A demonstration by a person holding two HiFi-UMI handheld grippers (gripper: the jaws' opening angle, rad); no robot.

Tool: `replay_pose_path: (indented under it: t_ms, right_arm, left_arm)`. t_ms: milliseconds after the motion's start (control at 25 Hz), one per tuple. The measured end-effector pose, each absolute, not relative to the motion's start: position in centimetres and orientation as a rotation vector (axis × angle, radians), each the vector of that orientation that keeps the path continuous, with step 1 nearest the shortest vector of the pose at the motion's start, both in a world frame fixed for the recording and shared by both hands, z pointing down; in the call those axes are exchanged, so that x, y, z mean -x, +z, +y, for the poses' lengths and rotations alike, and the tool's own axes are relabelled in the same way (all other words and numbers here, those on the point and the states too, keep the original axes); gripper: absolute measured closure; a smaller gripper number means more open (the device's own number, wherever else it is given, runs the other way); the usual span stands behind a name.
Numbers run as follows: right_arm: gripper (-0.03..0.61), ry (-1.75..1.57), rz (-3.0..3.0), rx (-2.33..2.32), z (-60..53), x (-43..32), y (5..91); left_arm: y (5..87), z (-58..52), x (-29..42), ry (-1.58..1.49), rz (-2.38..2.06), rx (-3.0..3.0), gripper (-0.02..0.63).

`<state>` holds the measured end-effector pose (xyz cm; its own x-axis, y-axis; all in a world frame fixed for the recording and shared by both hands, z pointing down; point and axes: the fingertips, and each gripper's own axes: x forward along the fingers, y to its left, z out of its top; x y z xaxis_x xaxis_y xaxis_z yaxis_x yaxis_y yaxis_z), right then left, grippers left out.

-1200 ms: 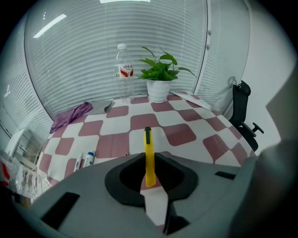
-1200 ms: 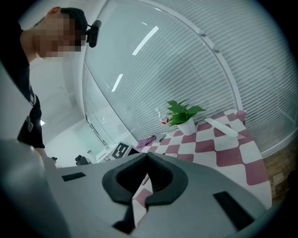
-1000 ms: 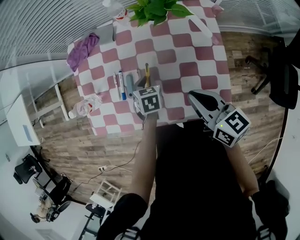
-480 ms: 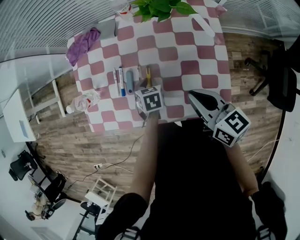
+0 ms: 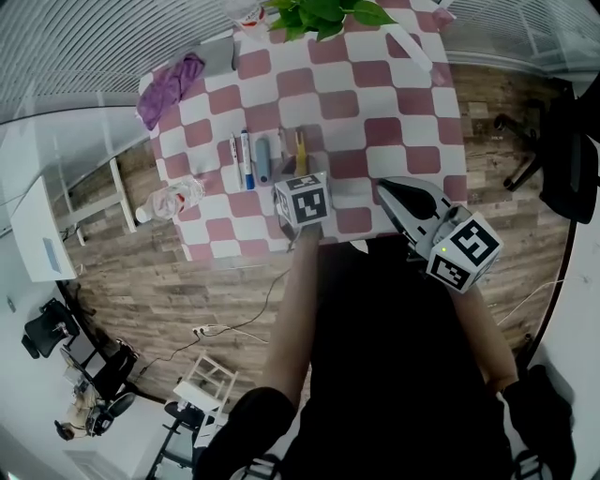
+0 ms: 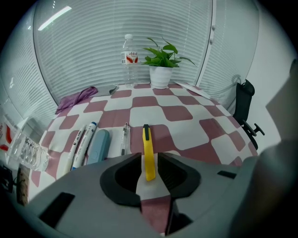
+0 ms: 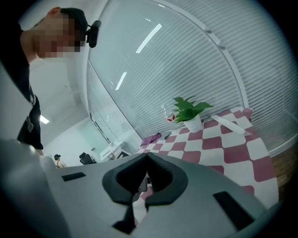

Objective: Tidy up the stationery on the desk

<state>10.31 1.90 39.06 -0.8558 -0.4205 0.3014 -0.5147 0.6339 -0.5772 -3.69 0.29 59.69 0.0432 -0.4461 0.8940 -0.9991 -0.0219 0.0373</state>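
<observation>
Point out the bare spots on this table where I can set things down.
Widest bare stretch: right of the yellow knife, from the plant down to the near edge. A smaller patch lies between the purple cloth and the pens. Crowded: the row of pens, case and knife at left-centre.

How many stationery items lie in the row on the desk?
5, side by side from the left: white marker, blue-tipped marker, grey-blue case, clear pen, yellow cutter. None seems hidden.
</observation>
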Motion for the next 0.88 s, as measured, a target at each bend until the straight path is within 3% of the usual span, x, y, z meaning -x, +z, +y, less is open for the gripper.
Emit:
replay_pose_path:
  t_ms: [320,680,880]
  right_arm:
    - [0.557,1.058,-2.74,-0.809,2.2,-9.7,39.4]
    - [0.557,0.977,-2.76,-0.868,2.8,-6.9,37.7]
    - [0.557,0.899,-2.771,-0.919,4.3,-4.4,35.8]
  left_arm:
    - [56.3,2.1,2.9,0.892,-1.476,-1.662,0.499]
    - [50.0,5.0,5.0,0.857,-1.471,-1.824,0.571]
    - [45.3,7.1,7.6,0.68,-1.463,-1.976,0.58]
